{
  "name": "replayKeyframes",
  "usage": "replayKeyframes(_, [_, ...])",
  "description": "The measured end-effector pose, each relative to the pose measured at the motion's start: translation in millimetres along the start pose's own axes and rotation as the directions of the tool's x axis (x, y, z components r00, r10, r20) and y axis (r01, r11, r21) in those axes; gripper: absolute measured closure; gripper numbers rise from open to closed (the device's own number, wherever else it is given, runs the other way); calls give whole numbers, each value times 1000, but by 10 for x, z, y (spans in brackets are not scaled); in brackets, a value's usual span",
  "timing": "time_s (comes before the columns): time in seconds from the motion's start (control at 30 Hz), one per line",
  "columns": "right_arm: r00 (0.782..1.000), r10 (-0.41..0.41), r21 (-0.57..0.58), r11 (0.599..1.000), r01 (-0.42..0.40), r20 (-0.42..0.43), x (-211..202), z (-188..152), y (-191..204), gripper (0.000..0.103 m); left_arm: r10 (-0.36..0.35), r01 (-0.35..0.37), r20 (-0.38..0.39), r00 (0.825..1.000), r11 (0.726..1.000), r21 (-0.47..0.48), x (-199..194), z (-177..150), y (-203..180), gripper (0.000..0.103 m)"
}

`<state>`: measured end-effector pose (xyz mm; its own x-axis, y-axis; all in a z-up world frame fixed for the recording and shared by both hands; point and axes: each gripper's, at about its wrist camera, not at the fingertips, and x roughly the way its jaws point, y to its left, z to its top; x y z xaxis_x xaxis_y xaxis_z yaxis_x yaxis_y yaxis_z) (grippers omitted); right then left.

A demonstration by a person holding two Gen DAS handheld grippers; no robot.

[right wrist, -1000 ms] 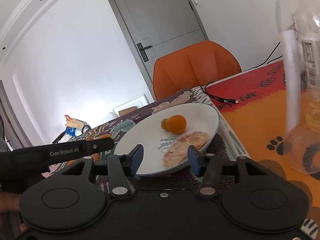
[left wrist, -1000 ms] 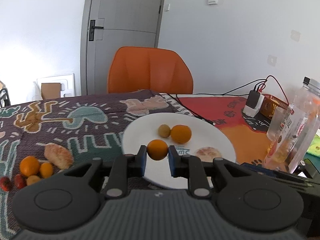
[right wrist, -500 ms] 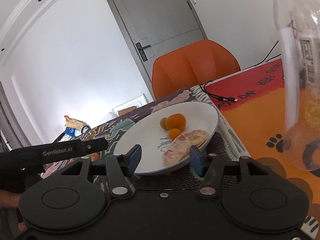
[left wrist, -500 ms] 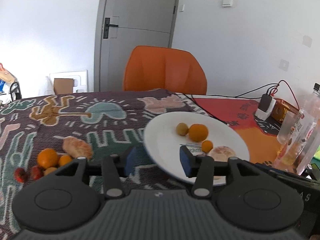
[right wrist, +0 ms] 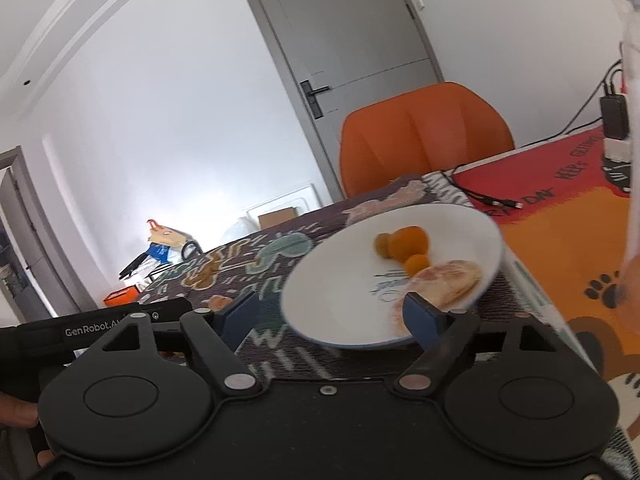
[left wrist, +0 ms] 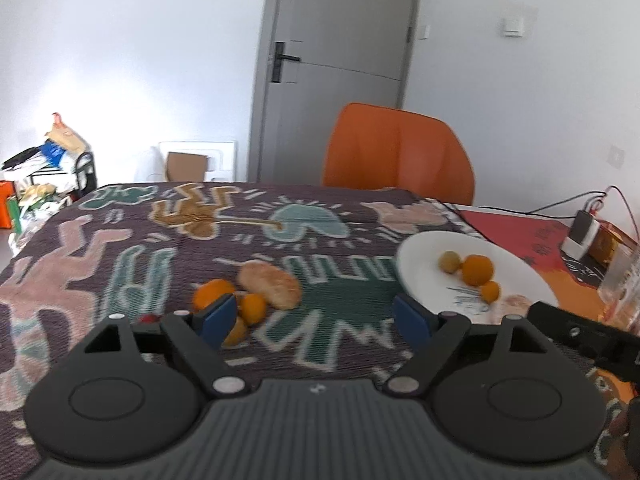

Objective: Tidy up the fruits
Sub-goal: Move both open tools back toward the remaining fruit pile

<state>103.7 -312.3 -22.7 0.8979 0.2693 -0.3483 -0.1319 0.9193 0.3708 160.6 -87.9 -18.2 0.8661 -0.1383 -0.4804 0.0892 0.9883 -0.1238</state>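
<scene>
beside left hand-held gripper (left wrist: 314,318) blue pad, loose fruit pile (left wrist: 248,296); both hand-held grippers agape

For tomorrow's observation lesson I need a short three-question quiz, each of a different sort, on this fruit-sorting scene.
1. True or false: the left gripper holds a fruit.
2. How many round fruits lie on the round white plate? A two, B three, C five.
3. Fill in: the peeled pale citrus on the patterned woven cloth lies beside the ___ fruits.

Key: 1 false, jaws open and empty; 2 B; 3 orange.
</scene>
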Motion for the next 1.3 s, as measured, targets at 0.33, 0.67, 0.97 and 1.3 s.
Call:
replayKeyframes(0.33, [1000,7,-27,1000,-8,-9,83,-6,242,0,48,-49,-6,999,998,-48,-89,-46,370,17])
replayKeyframes(0.67, [999,33,-65,997,-35,-27,164,29,521,0,97,-97,2,995,991,-90,-132,-83,749,13])
replayKeyframes(0.97, [997,54,-94,994,-59,-57,337,31,732,0,110,-108,17,994,990,-94,-125,-123,957,15])
replayKeyframes(1.3, [989,89,-150,983,-106,-114,579,22,991,0,109,-107,0,994,981,-164,-5,-116,1163,40])
